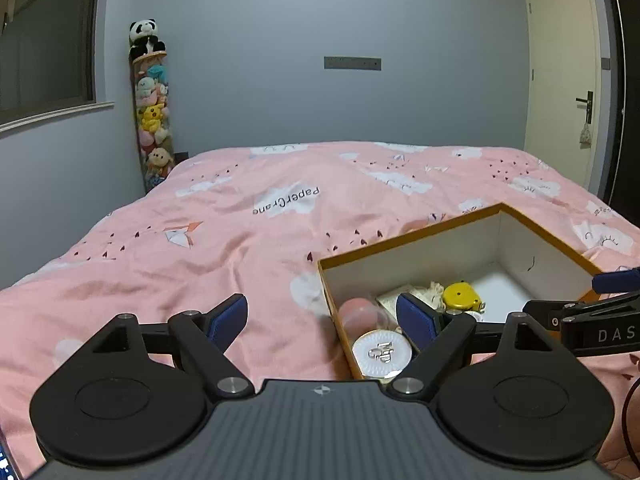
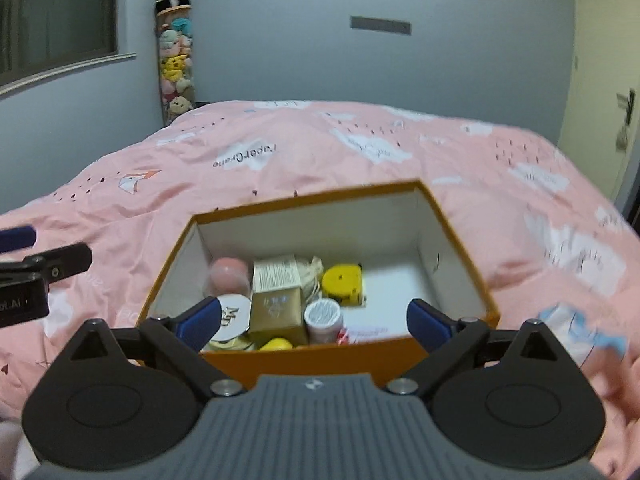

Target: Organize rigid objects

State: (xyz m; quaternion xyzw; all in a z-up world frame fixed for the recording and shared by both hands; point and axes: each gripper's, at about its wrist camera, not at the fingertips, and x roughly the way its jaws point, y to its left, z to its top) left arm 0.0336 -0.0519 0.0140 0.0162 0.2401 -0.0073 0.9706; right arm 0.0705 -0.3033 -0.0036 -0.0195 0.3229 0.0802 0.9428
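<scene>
An orange cardboard box with a white inside sits on the pink bed. In it lie a gold carton, a pink ball, a white round tin, a yellow tape measure, a white-lidded jar and a small yellow thing. My right gripper is open and empty over the box's near wall. My left gripper is open and empty, straddling the box's left wall. The tin and tape measure show there too.
The pink quilt covers the whole bed. A tall clear tube of plush toys stands in the far left corner under a panda. A door is at the right. The right gripper's tip shows at the left wrist view's right edge.
</scene>
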